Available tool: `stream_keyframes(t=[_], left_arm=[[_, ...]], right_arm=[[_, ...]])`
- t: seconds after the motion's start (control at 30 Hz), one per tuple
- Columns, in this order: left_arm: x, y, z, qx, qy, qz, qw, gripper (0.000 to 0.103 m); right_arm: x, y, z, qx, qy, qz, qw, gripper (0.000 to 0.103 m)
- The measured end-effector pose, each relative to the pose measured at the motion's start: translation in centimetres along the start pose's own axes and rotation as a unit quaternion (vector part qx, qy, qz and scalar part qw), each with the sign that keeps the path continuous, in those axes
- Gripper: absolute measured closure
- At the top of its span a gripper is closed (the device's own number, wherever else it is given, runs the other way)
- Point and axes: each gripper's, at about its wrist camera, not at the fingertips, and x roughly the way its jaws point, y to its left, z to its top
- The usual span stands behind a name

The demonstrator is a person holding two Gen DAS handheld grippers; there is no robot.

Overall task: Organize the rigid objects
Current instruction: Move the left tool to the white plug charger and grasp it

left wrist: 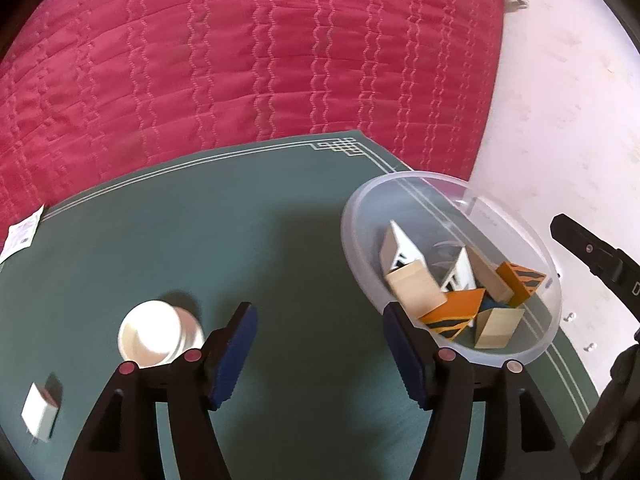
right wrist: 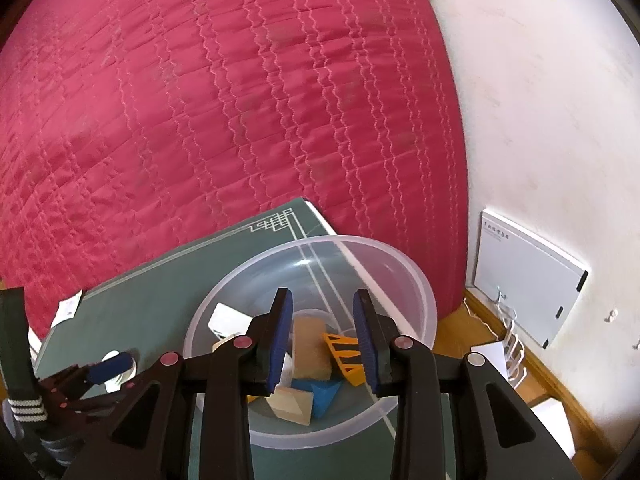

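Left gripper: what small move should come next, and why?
Probably swing the open, empty left gripper left toward the white cup. The clear bowl already holds the blocks, while the cup and a small white box sit loose on the green mat. The right gripper hangs open over the bowl.

A bedroom in a home: a bed under a quilted crimson bedspread point(right wrist: 224, 120) fills most of the view, beside a scuffed white wall point(right wrist: 540, 100), with wooden flooring point(right wrist: 480, 328) along its base.
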Motion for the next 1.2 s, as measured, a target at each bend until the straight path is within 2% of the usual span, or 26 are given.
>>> stream_keyframes(t=[0.3,0.57,0.73,0.93,1.2], left_arm=[[-2.3,2.6,-1.5,-0.012,-0.009,0.029,0.9995,0.033],[-4.9,5.9,-3.5,-0.044,-0.014,0.05,0.9977,0.032],[-6.9,8.1,-4.4,-0.059,-0.022,0.069,0.9957,0.032],[-9.0,11.6,-6.0,-0.081,-0.035,0.115,0.9894,0.03],[-8.8,15.9,-7.6,-0.118,-0.019,0.154,0.9809,0.03]], right_arm=[[-0.4,2.1,-1.1,-0.046,-0.003,0.013,0.999,0.064],[-0.8,4.0,-2.1,-0.086,-0.003,0.031,0.996,0.063],[-0.7,4.8,-2.8,-0.1,0.01,0.054,0.993,0.057],[-1.1,6.0,-3.6,-0.124,0.014,0.074,0.989,0.056],[-1.7,8.1,-5.1,-0.169,0.024,0.105,0.98,0.056]])
